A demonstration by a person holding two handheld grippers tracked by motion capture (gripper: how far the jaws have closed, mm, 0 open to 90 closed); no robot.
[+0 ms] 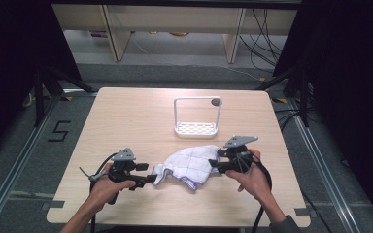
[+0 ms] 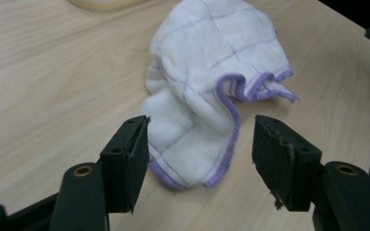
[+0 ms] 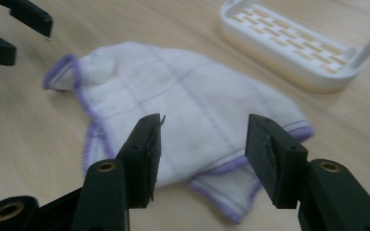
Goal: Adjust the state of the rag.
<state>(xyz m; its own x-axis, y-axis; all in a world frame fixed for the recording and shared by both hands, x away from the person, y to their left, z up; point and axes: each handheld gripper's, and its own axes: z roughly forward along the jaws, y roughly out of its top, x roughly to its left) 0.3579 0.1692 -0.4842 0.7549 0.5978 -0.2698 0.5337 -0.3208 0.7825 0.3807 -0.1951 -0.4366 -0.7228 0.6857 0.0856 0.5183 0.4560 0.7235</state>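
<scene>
Between the two grippers, on a pale wood-grain table, lies a crumpled white cloth. Its weave looks soft and slightly fuzzy, crossed by thin violet lines in a wide check, and a stitched purple hem runs along its edge. It is bunched into loose folds rather than spread flat, with one corner curled over on itself.

From the left gripper, the cloth lies directly ahead. In the left gripper view the jaws stand well apart, their flat black pads on either side of a folded, purple-hemmed lobe of cloth; the pads do not press on the fabric, and nothing is pinched. That gripper hangs low over the table, just at the cloth's near end.

From the right gripper, the cloth lies straight ahead too, from the opposite end. In the right gripper view its jaws are also spread wide, framing the flattened body of the cloth and the doubled hem at its edge, without closing on it. That gripper holds nothing. The left gripper's dark jaw tips show beyond the cloth's far corner.

Farther off from both grippers, past the cloth, stands a small white plastic rack: a slotted rectangular base with a thin upright frame bent over it, smooth and hard-edged against the rumpled fabric.
</scene>
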